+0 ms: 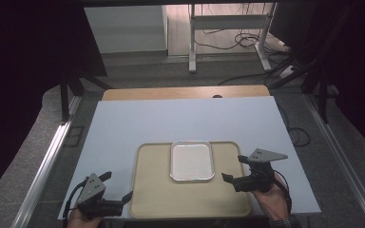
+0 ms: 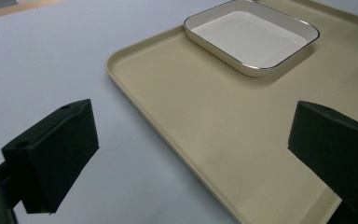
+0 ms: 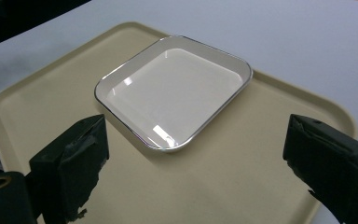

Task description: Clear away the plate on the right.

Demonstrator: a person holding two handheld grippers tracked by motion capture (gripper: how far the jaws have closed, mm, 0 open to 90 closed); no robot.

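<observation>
A beige tray lies on the white table top near the front edge. A shallow white dish with a silver rim sits empty on the tray's far middle. My left gripper hovers at the tray's front left corner, open, nothing between its jaws. In the left gripper view the jaws straddle the tray's edge, with the dish farther off. My right gripper stands open just right of the dish, over the tray. In the right gripper view it faces the dish on the tray, holding nothing.
A wooden board edges the table's far side. Metal rails run along the left and right. Behind stand a stand's white legs and loose cables on the floor.
</observation>
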